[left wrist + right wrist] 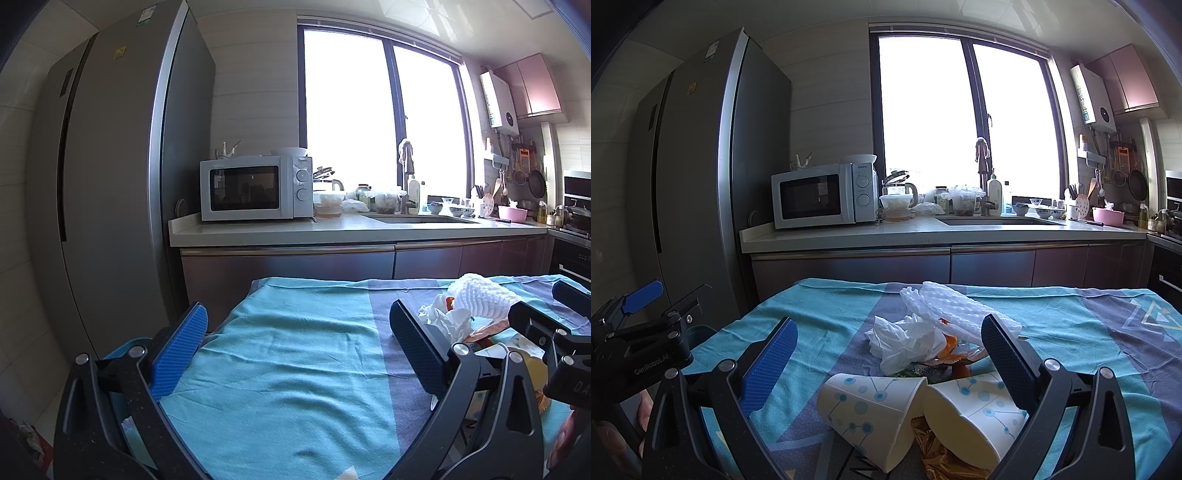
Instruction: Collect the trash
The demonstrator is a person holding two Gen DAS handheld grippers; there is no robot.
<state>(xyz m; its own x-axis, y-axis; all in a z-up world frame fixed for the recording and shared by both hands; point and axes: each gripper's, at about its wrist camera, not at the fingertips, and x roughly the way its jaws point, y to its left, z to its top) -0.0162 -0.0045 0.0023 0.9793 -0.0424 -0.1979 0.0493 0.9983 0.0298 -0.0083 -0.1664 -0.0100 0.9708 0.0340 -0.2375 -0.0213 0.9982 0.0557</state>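
Observation:
A heap of trash lies on the teal cloth of the table [820, 306]. It holds two tipped paper cups [871, 410] [975, 417], a crumpled white tissue [905, 343], a white foam net [960, 310], an orange wrapper [949, 347] and a golden-brown wrapper [934, 450]. My right gripper [888, 363] is open, its fingers either side of the cups and just above them. My left gripper [299, 350] is open over bare cloth, left of the heap, holding nothing. From the left wrist, the foam net [484, 295] and tissue [443, 317] sit beyond its right finger.
A light blue container rim [122, 350] shows at the table's left edge, under the left gripper. Behind stand a tall grey fridge [701, 166], a counter [923, 232] with a white microwave [820, 195], sink and dishes, and a window. A hand [646, 410] holds the left gripper [681, 291].

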